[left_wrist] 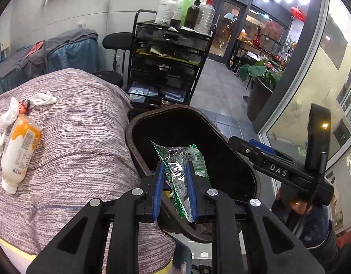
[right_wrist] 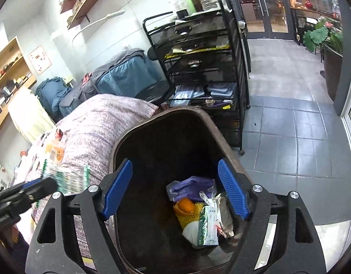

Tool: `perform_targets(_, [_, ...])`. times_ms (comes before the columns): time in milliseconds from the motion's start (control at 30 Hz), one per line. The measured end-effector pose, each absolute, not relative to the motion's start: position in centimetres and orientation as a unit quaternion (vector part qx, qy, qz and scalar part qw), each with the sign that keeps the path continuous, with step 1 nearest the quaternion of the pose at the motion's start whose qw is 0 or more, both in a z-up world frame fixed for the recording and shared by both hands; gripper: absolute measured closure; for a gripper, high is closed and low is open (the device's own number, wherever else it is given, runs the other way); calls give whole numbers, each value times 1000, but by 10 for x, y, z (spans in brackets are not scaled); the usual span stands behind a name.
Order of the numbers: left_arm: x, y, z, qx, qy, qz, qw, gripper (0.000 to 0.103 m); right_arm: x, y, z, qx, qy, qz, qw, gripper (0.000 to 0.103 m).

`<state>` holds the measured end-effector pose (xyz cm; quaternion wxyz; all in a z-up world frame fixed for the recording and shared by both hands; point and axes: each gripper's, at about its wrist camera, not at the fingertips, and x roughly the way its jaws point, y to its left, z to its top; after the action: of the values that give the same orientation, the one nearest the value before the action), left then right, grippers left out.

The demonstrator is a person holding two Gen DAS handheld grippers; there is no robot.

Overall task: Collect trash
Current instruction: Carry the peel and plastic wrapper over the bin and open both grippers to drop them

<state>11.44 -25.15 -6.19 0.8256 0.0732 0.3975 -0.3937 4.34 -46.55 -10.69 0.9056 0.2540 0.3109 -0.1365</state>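
left gripper (left_wrist: 174,178) jaws narrow, pinching green-and-clear wrapper (left_wrist: 182,159) over rim of dark bin (left_wrist: 138,146). right gripper (right_wrist: 175,187) jaws wide, empty, above bin mouth. trash pile (right_wrist: 202,210) at bin bottom. plastic bottle (left_wrist: 19,150), crumpled tissues (left_wrist: 41,98) on striped cover (left_wrist: 84,137).

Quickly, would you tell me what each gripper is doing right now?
Left gripper: shut on the green wrapper, over the trash bin.
Right gripper: open, empty.
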Motion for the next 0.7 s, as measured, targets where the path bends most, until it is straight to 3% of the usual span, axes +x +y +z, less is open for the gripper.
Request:
perform_targets(500, [118,-290,-81,115,413,-398,811,83,35,-481,-107,262,301,-157,903,25])
perform_targets(633, [117,-291,-83,117,406,-397,815,62,34,-481,-106,263,299,-159,903,25])
perform_targets(700, [116,-290,-84,120,397,-391,821,33,33,-481,-105,262,298,-160,904,25])
